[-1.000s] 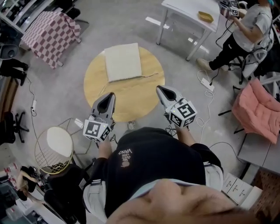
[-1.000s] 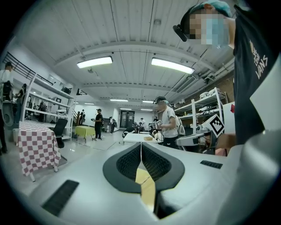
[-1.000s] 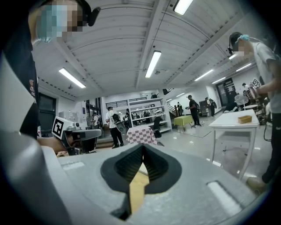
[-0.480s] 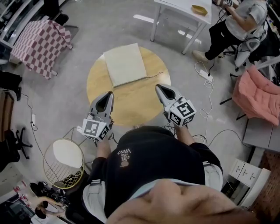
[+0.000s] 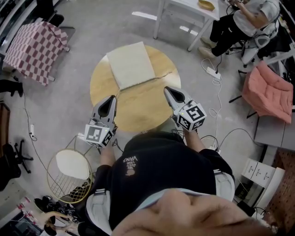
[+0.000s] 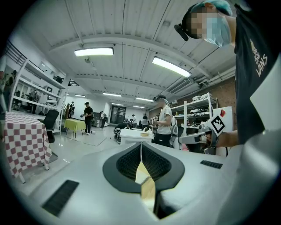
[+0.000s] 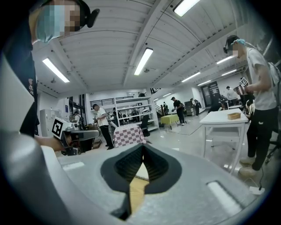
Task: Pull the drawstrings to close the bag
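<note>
1. Since the earlier frame, both grippers sit slightly higher in the head view. The wire basket (image 5: 69,175) has slid toward the lower right of the frame. The bag (image 5: 130,64) keeps its place.
2. Left gripper (image 5: 112,98): it is at centre left of the frame, over the near left edge of the round wooden bench (image 5: 138,108), and points toward the upper frame.
3. Right gripper (image 5: 166,89): it is at centre right, over the near right part of the bench, and points up and to the left.
4. Left fingers (image 6: 127,162): the tips meet in a closed line and nothing is gripped. Only the bench surface shows through the gap behind the tips.
5. Right fingers (image 7: 156,165): they are closed tip to tip in the same way and are empty.
6. The bag is cream-coloured and lies flat on the far half of the bench, above both grippers in the frame and apart from them.
7. Drawstring (image 5: 163,76): a thin cord runs from the near right corner of the bag toward the right edge of the bench. The right gripper tip is just below it in the frame and does not touch it.
8. Surroundings:
   - a checkered cloth (image 5: 32,39) at upper left
   - a white table (image 5: 184,9) at the top
   - a seated person (image 5: 244,23) at upper right
   - a pink cushion (image 5: 267,90) at right
</note>
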A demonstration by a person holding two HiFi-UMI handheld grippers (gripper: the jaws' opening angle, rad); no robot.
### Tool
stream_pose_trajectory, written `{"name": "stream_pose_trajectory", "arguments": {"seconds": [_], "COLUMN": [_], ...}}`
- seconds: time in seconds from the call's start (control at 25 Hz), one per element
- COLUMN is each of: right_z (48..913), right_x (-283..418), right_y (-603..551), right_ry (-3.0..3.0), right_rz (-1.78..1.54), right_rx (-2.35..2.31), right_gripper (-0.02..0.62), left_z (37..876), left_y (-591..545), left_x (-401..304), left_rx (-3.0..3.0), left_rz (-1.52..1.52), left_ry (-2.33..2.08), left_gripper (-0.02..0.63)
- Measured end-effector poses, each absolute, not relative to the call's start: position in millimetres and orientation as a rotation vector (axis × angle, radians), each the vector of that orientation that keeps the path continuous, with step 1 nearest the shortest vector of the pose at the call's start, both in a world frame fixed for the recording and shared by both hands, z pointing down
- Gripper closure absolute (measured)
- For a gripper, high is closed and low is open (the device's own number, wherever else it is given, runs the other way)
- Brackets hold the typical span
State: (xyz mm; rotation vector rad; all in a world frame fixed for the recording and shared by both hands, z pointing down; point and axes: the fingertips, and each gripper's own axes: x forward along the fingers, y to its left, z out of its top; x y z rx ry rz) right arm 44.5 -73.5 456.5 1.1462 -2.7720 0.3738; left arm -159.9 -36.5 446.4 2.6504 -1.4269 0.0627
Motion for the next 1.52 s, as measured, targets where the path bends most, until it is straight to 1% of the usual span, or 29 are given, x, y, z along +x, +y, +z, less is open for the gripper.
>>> {"name": "stream_pose_trajectory", "arguments": {"seconds": [0.68,1.16,1.52], "right_z": [480.4,520.2,564.2], "right_x": [54.7,50.6,44.4], "right_y": [-152.5,-195.3,-214.3], "right_ry": [-2.750,-2.728,-2.671], "right_rz": [0.363,0.369,0.301], "right_rx": [1.036,0.927,0.815], "right_gripper": [0.597,0.597,0.597], "left_z": [478.1,525.6,546.5], "left_y": [-88.3,-118.4,-129.1], "left_x": [-146.7,-156.8,-166.7], "left_rx": [2.508,2.403,2.365], "left_rz": [0.068,0.138,0.175], "left_ry": [-1.534,-1.638,-1.691], "left_gripper": [0.595,0.595,0.595]}}
